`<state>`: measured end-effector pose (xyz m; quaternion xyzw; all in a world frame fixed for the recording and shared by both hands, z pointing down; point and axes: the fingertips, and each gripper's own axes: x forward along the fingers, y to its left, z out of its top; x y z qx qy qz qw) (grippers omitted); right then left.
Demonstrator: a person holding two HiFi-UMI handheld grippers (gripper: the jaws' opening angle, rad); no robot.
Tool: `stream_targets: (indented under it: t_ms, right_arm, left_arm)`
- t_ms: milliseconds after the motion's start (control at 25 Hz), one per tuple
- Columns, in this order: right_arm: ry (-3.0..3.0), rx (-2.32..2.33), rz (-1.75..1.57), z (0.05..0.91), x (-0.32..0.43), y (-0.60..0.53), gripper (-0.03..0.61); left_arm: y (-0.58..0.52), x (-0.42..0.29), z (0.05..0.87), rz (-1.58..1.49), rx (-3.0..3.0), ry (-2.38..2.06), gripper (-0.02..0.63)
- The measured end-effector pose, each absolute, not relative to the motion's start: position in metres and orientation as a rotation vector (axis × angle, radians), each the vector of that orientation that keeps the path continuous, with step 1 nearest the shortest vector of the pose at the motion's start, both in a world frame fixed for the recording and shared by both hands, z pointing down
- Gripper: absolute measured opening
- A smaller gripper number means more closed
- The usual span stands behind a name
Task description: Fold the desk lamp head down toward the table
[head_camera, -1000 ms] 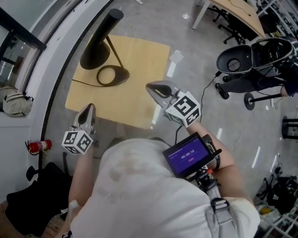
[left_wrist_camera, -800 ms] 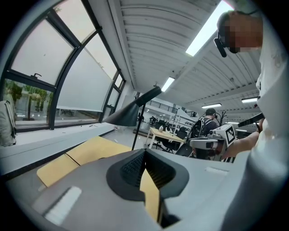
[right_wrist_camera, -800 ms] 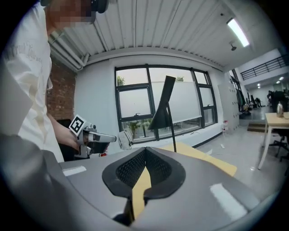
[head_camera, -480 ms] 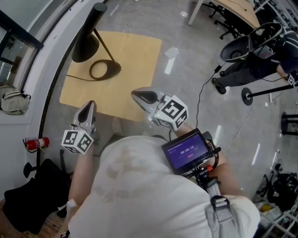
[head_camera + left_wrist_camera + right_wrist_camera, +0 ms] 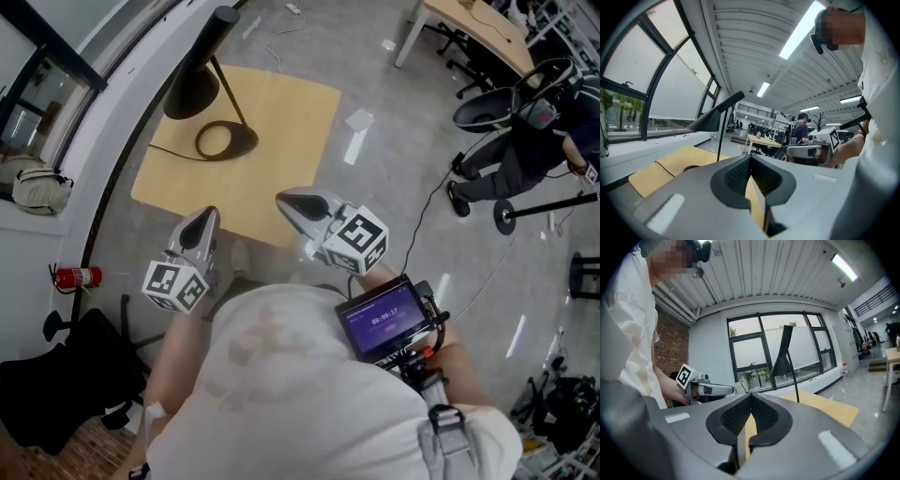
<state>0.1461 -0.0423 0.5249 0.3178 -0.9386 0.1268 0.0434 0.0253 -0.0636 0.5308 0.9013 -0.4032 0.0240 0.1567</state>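
Round the pale wooden table (image 5: 281, 141) the grey floor carries a good deal. A red fire extinguisher (image 5: 73, 277) and a black chair (image 5: 66, 394) sit off the table's near left corner, and a pale bag (image 5: 42, 187) rests on the window ledge to its left. A person in dark clothes (image 5: 525, 141) stands among wheeled gear well to the table's right, and a second wooden table (image 5: 478, 23) lies beyond its far right corner. Only bare tabletop lies between the grippers and the lamp. The left gripper (image 5: 204, 218) hangs at the table's near edge. The right gripper (image 5: 284, 199) reaches over the near part of the top, with a small lit screen (image 5: 384, 319) strapped behind it. Both pairs of jaws are pressed together with nothing between them. The wearer's white-clad body covers the floor nearest the table, and the frame cuts off the second table. How high the grippers hang above the tabletop cannot be told. The desk lamp (image 5: 225, 141) is black and stands on the table's far left part, well apart from both grippers. Its flat ring base lies on the wood, and a thin cord (image 5: 164, 150) runs from it off the window side. A slim stem leans up from the base. The cone shade (image 5: 192, 80) is raised high and tilted, its wide mouth facing down over the table's window-side edge.
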Motion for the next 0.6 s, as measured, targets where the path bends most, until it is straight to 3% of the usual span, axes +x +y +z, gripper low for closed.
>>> stream_targets:
  t_ms: [600]
  right_arm:
    - [-2.892, 0.931, 0.401, 0.536, 0.132, -0.024, 0.011]
  left_arm:
    - [-0.04, 0.012, 0.539, 0.098, 2.557, -1.204, 0.002]
